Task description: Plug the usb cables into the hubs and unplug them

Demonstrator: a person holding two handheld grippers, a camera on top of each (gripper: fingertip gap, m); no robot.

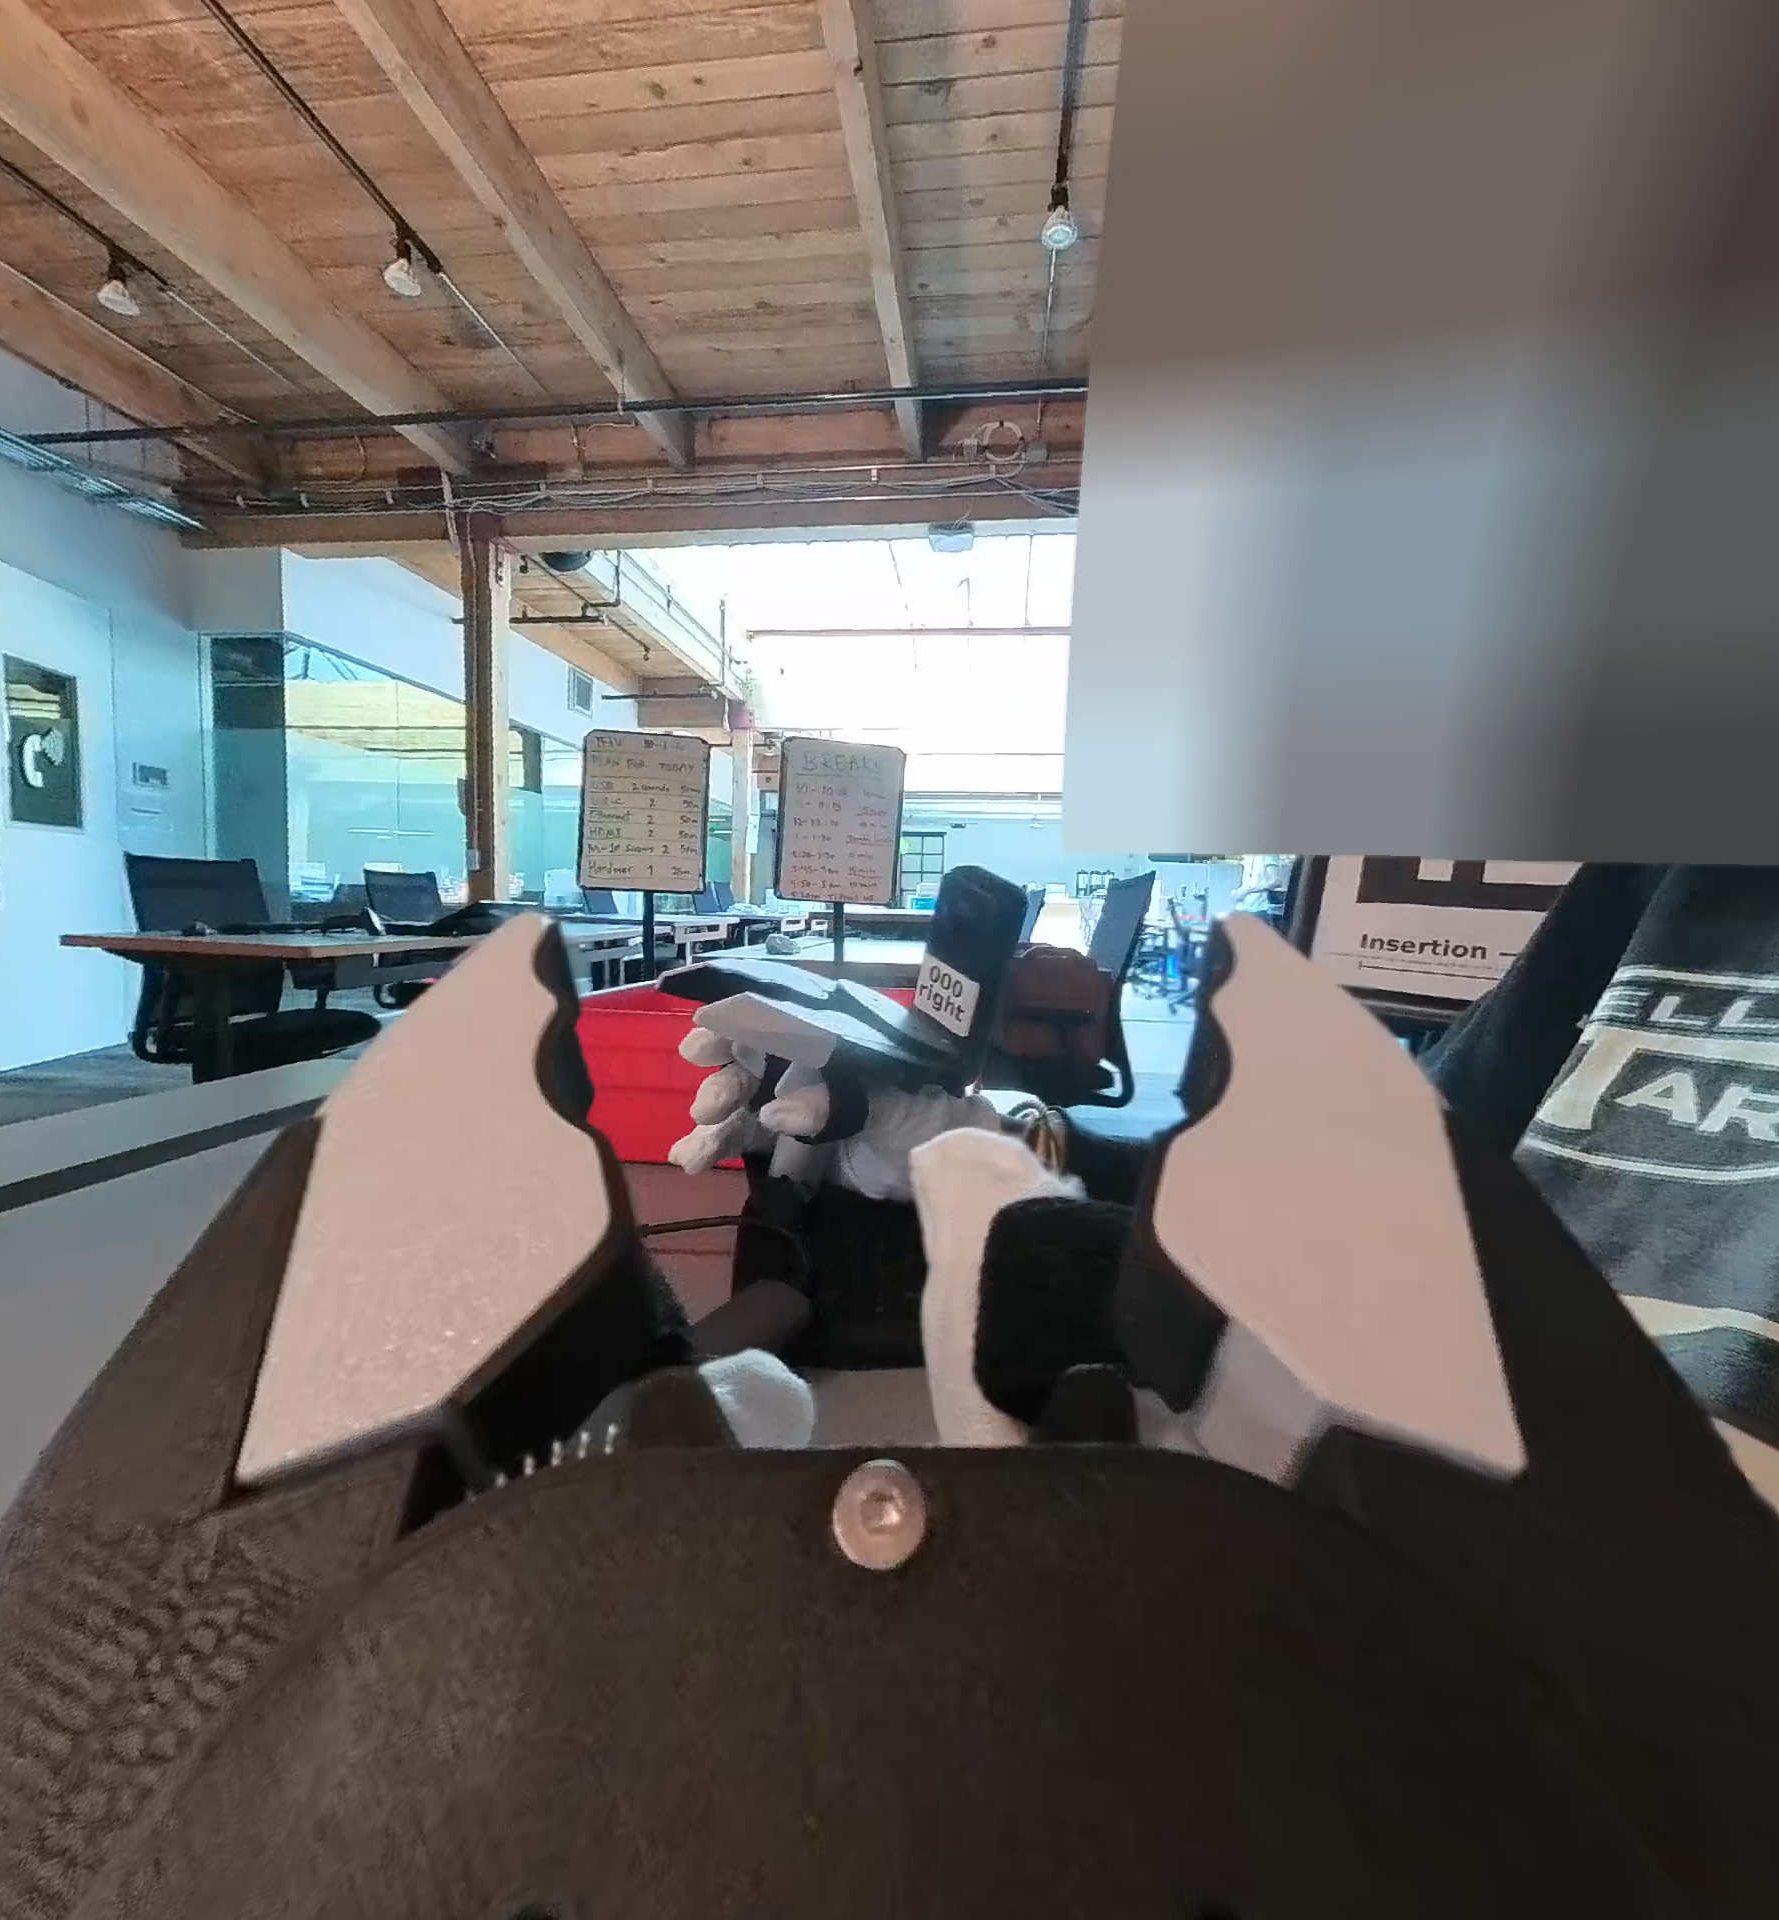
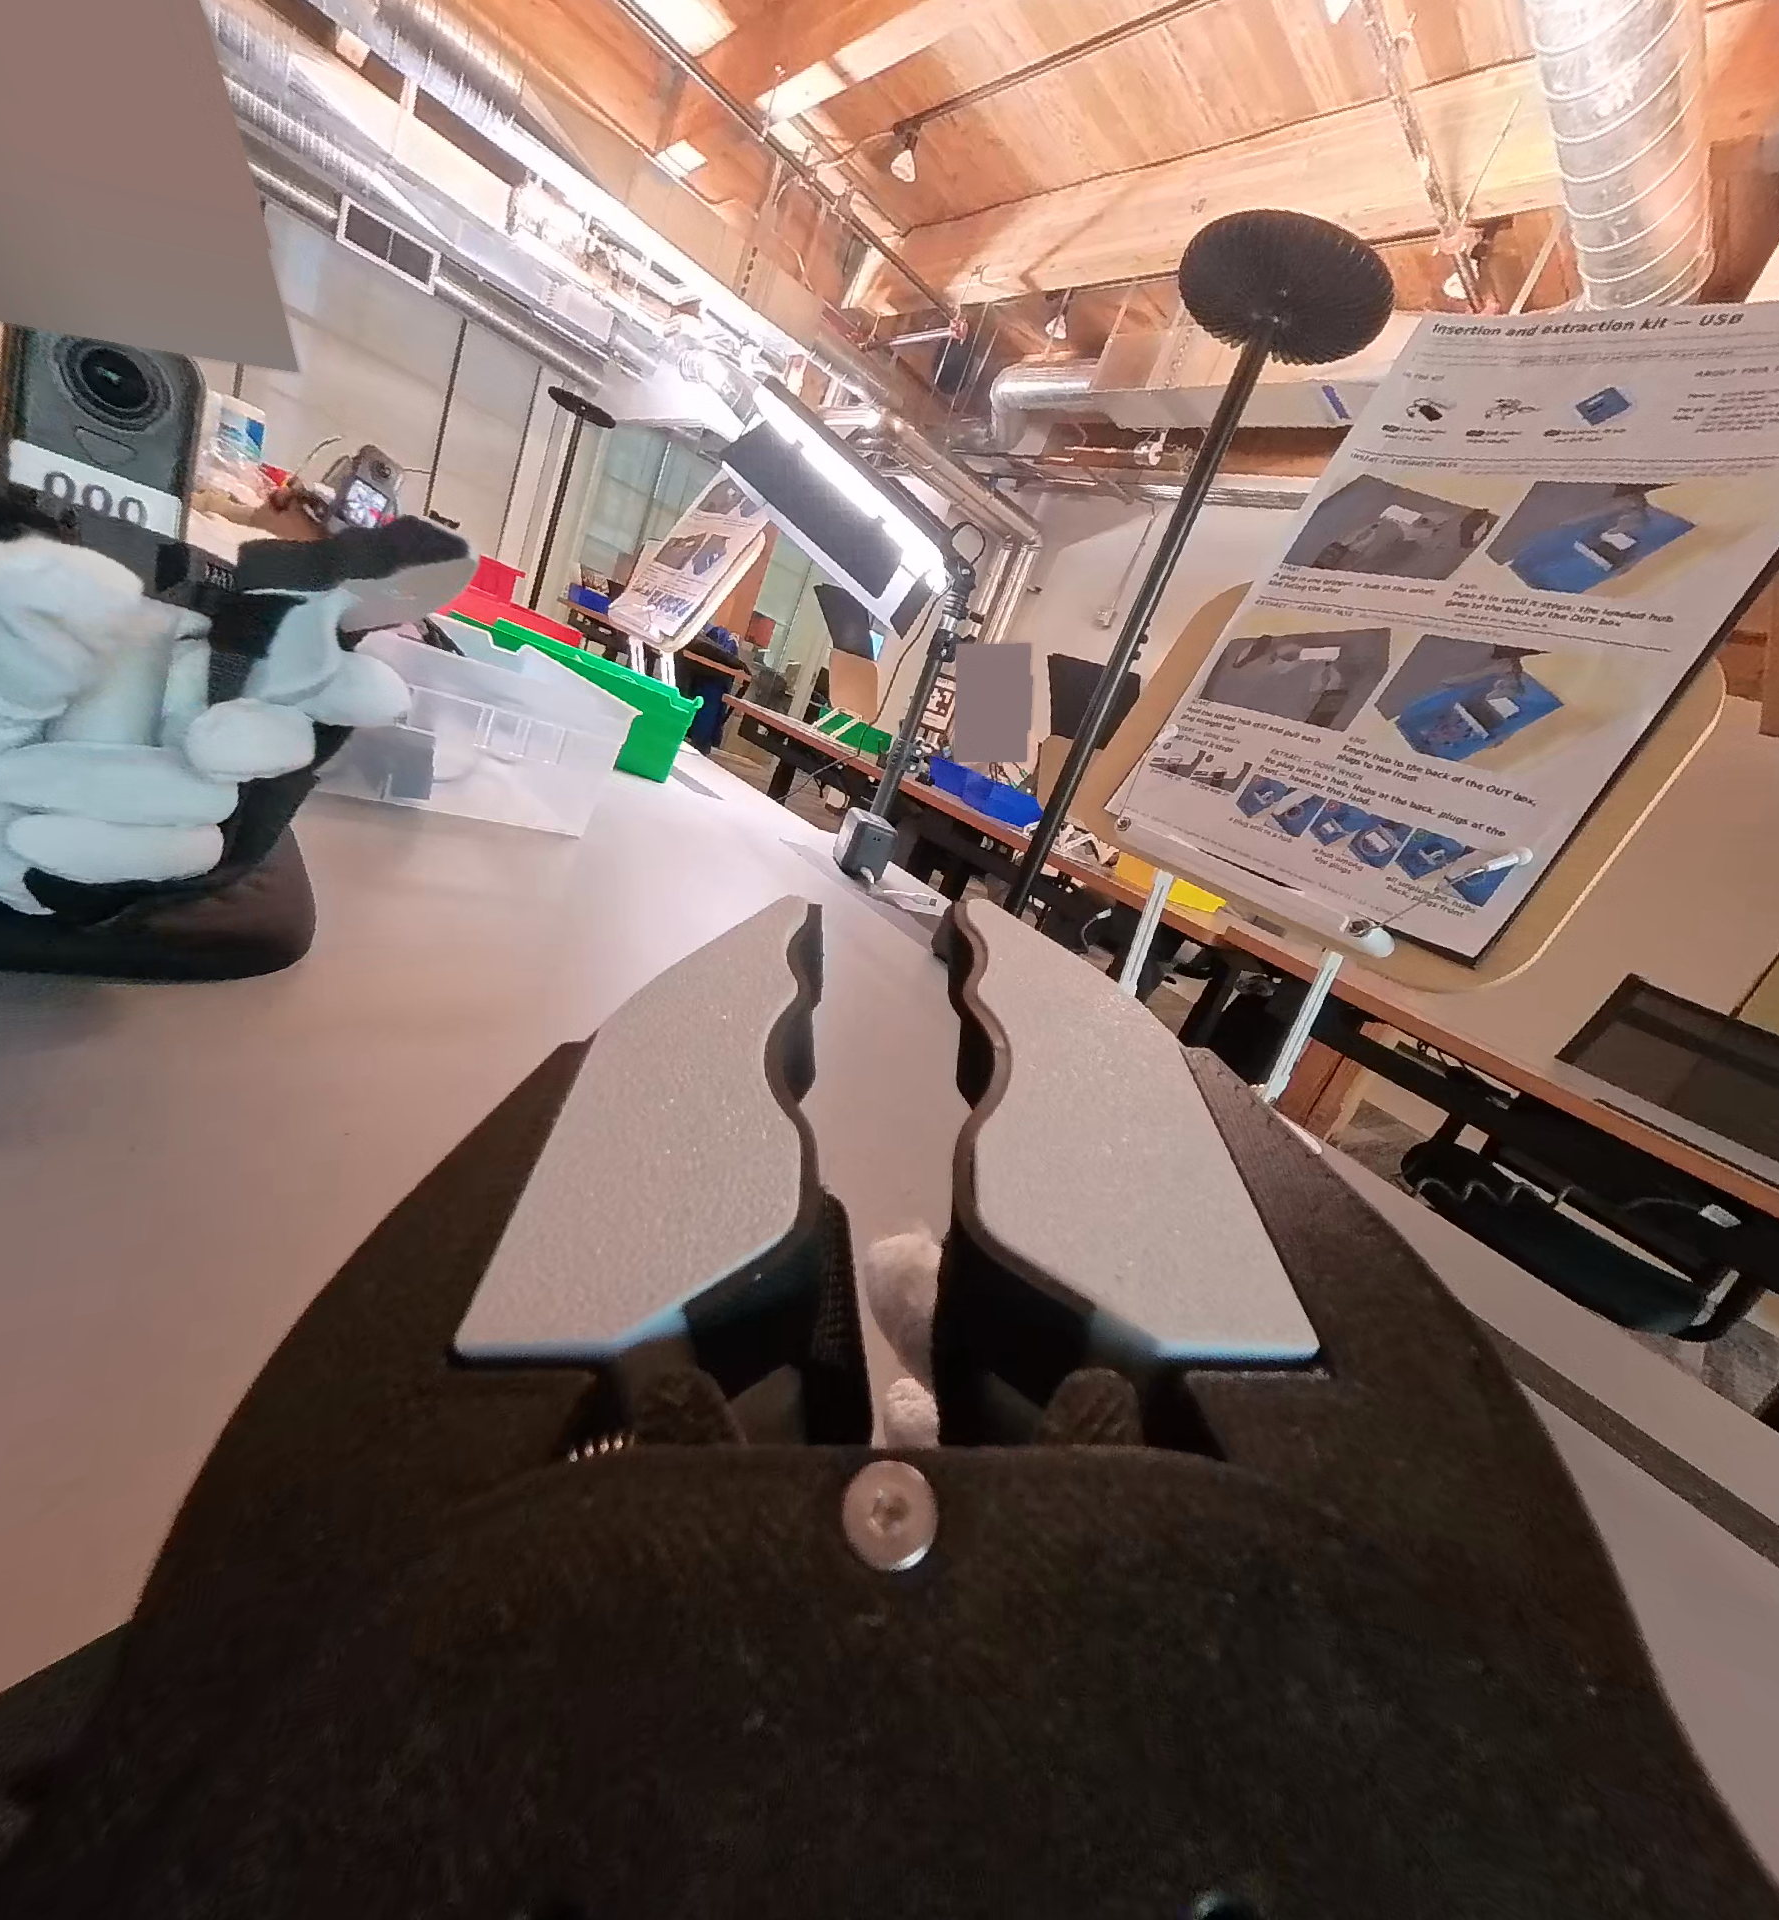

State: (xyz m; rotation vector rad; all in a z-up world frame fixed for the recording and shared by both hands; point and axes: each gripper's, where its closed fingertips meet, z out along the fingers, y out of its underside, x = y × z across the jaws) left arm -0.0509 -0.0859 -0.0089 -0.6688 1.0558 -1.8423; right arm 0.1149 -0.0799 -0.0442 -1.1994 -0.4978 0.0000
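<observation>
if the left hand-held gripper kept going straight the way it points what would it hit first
Most likely the gloved hand holding the right hand-held gripper, which sits between its open fingers. The red bin lies behind; depth is unclear.

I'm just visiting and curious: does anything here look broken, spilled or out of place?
Nothing stands out. Both grippers, the left gripper wide open and the right gripper narrowly open, hold nothing. The clear bin and green bin sit upright on the grey table.

Open-plan office: desks [image 1: 241,945], whiteboards [image 1: 644,810], timber ceiling [image 1: 552,208].
</observation>
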